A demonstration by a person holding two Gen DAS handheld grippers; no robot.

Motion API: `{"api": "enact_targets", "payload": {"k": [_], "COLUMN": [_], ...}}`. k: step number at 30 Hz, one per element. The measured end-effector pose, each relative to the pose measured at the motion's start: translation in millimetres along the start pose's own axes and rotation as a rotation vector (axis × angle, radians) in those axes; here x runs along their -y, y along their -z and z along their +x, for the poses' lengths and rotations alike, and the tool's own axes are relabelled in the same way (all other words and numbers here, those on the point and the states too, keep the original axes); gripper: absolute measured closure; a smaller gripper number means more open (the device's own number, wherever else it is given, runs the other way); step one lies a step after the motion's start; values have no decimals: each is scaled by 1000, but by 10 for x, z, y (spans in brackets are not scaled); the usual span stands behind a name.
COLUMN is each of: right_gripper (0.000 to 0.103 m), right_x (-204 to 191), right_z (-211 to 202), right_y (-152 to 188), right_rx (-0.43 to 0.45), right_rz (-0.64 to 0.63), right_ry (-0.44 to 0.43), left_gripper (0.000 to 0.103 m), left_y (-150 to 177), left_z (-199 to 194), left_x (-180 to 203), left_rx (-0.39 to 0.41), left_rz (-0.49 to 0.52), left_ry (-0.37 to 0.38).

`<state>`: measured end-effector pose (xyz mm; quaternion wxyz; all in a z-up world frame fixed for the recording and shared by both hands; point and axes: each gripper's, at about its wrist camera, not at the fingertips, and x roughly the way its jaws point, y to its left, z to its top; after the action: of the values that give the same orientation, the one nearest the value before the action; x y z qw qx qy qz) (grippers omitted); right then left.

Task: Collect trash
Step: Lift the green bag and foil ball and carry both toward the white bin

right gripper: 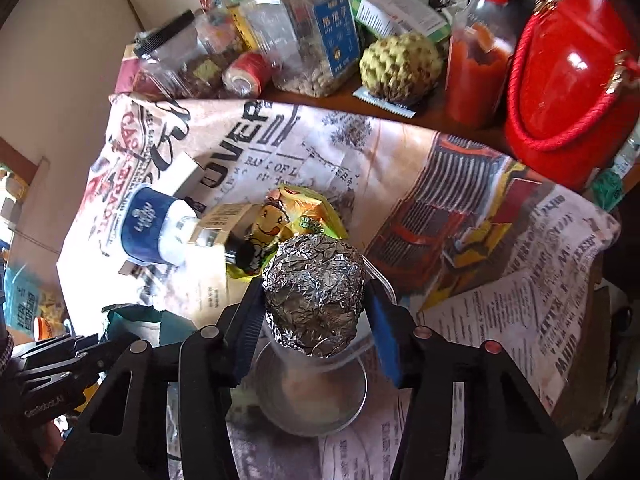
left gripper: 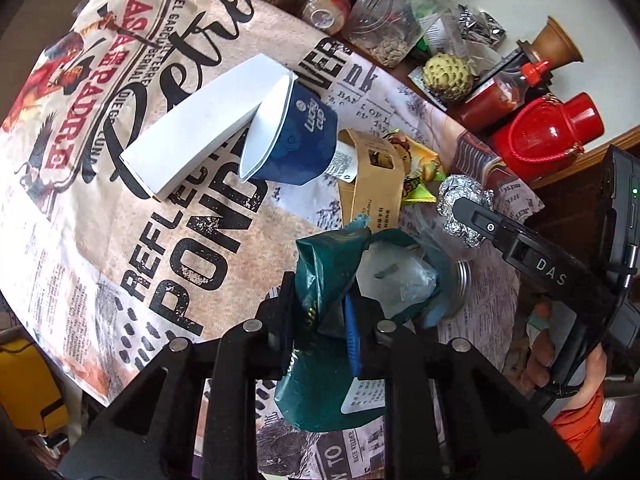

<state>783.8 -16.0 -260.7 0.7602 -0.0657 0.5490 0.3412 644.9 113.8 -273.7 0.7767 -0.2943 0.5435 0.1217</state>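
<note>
Newsprint-patterned cloth [left gripper: 80,208] covers the counter, cluttered along its upper edge. Left hand-held gripper [left gripper: 320,320] is clenched on a crumpled green plastic bag [left gripper: 320,264], whose long axis runs up the frame from between the fingers. Right hand-held gripper [right gripper: 312,312] grasps a foil ball [right gripper: 314,292] at frame centre, above a clear jar [right gripper: 312,392]. A blue paper cup [left gripper: 296,140] lies tipped, mouth toward lower left, beside a white box [left gripper: 200,124].

Plain off-white wall [right gripper: 80,12] fills the upper left of the right wrist view. A brown wooden table [right gripper: 460,120], its edge showing upper right, carries a newspaper-print cloth [left gripper: 100,220] under soft daylight.
</note>
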Motion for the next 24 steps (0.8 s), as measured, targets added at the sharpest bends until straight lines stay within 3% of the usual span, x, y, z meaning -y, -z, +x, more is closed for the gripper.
{"api": "enact_targets", "payload": {"k": [5, 14, 24], "right_gripper": [57, 57, 57], "right_x": [-125, -592, -1395], "right_z": [-258, -960, -1717], "right_y": [60, 294, 966], "right_rx": [60, 230, 448], "right_rz": [21, 67, 158], "right_ry": [37, 113, 214], "left_gripper": [84, 85, 85], "left_y": [19, 101, 395], "left_z": [-242, -1122, -2034], "left_x": [-5, -187, -483], "left_rx": [27, 172, 330], "left_rz": [65, 207, 426], "left_ry": [32, 100, 146]}}
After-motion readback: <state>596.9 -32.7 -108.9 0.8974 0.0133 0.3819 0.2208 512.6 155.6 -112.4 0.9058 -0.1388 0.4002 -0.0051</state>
